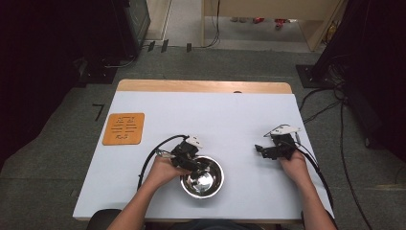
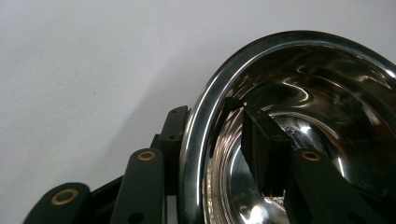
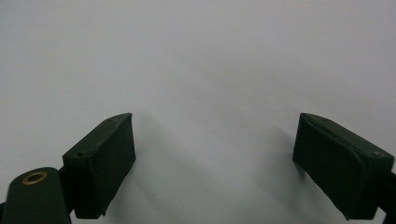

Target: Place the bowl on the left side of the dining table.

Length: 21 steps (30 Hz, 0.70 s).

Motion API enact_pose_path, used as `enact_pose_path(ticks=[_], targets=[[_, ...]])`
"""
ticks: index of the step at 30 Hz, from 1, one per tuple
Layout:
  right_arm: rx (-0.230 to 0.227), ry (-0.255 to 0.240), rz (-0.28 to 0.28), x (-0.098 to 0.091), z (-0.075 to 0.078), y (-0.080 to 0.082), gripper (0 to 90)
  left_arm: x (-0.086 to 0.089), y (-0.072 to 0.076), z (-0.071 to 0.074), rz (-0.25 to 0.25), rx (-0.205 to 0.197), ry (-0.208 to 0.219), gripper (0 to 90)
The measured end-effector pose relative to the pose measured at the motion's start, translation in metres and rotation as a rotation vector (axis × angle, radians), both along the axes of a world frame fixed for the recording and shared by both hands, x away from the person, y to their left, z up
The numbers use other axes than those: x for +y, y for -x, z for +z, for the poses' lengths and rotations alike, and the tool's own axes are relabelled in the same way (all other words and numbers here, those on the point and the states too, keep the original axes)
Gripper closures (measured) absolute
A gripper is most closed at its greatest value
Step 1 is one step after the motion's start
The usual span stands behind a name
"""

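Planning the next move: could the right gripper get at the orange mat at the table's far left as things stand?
Probably not easily. The right gripper hovers open at the table's right side, while the orange mat lies across the table beyond the left gripper, whose fingers straddle the steel bowl's rim.

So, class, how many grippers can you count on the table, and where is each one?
2. The left gripper is at the near rim of the steel bowl, one jaw inside and one outside. The right gripper hangs open over the bare table, right of the bowl.

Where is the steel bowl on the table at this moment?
In the high view the steel bowl sits near the table's front edge, left of centre, with the left tool straddling its rim; the orange mat lies farther back to its left.
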State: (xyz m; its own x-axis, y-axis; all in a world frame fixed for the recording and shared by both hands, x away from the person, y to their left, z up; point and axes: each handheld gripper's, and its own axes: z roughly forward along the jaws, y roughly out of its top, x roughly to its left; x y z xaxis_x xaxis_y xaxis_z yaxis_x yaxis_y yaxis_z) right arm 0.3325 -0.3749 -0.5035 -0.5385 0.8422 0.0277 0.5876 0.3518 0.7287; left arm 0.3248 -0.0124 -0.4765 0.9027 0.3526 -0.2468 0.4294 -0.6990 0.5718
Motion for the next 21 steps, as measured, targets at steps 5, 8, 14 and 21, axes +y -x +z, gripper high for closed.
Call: enact_pose_path(ticks=[5,8,14,21], targets=[[0.003,-0.001,0.000,0.0001,0.0000,0.0001,12.4,0.0011,-0.0019,-0.0004,0.006,0.022,0.000,68.8],[0.003,-0.002,0.000,0.0001,0.0000,0.0001,12.4,0.0013,-0.0020,-0.0004,0.000,0.016,-0.003,70.4],[0.000,0.000,0.000,0.0000,0.0000,0.0000,12.4,0.0027,-0.0042,0.0024,0.012,0.043,-0.026,73.5],[0.001,-0.001,-0.001,0.0000,0.0000,0.0000,12.4,0.0051,-0.0045,0.0085,0.015,0.051,-0.021,78.8]])
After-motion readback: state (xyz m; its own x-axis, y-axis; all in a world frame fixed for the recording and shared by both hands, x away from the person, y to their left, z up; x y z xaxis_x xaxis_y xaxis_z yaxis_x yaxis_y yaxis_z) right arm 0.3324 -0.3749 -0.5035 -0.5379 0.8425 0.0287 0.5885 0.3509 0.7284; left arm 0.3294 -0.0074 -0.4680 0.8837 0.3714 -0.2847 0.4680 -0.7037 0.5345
